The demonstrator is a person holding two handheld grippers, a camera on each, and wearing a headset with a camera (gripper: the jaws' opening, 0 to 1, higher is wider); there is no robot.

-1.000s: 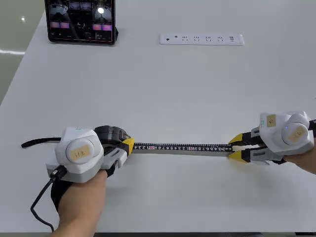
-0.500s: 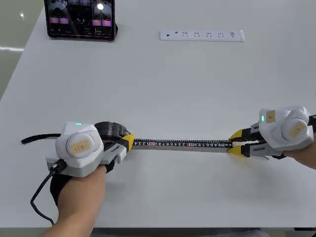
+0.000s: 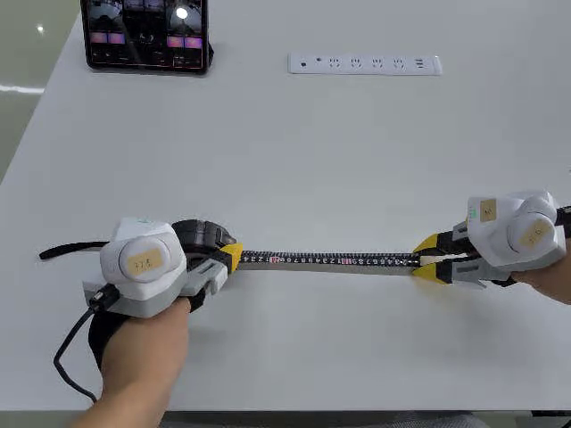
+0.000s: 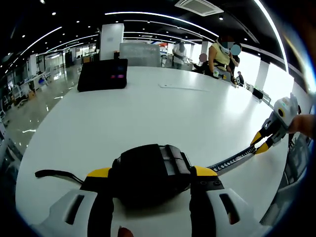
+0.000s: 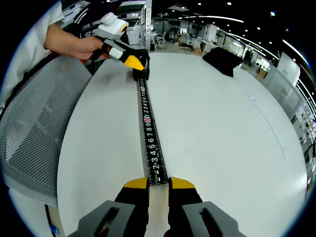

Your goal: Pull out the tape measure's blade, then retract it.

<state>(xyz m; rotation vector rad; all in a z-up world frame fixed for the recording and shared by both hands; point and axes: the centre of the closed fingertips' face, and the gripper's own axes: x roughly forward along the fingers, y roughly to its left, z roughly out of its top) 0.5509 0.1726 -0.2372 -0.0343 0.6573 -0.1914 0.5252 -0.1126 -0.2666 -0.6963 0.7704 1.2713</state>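
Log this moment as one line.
left tongs: shut on tape measure case | right tongs: shut on blade end | blade: pulled out straight between tongs | retraction: not yet done

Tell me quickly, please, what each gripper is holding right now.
Left gripper: shut on the tape measure case.
Right gripper: shut on the blade, at its tip.

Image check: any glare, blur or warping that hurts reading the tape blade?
Head view: even light, sharp, the blade casts a soft shadow, a bright spot on the tablet. Left gripper view: strong fisheye bend, table edge curves, black case shows little detail. Right gripper view: numbers crisp at the near end, shrinking toward the case.
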